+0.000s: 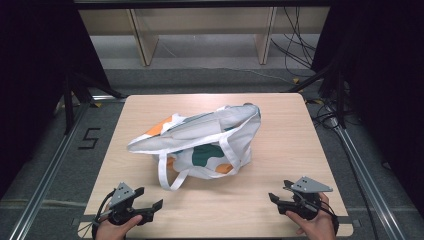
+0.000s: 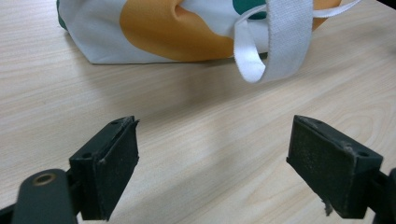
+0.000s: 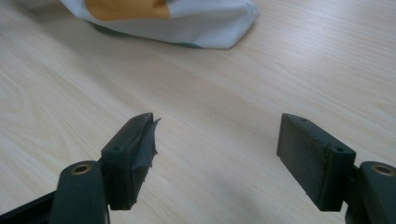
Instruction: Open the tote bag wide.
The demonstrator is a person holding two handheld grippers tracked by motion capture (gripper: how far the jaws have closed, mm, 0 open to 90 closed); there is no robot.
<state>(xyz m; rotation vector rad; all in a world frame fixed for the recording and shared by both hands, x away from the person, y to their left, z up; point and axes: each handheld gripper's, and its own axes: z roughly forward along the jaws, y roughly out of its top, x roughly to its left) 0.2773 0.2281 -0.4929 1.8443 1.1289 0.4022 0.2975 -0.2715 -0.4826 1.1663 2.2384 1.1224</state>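
We see a white tote bag with orange and green patches lying slumped on its side near the middle of a light wooden table, its mouth toward the far right and one white strap looped out onto the wood on the near side. Bare tabletop runs all round the bag, with the widest open band between it and the near edge, and narrower margins toward the left and right edges. The left gripper sits near and to the left of the bag, close to the table's near edge, held in a hand partly cut off by the frame; the right gripper sits near and to the right of the bag, in a hand likewise cropped. From the left gripper view we make out the bag's orange patch and the strap loop, the rest cut off at the top. From the right gripper view, a corner of the bag lies well ahead. Both grippers stand with jaws spread wide, holding nothing, with bare wood between them. What the bag contains is hidden.
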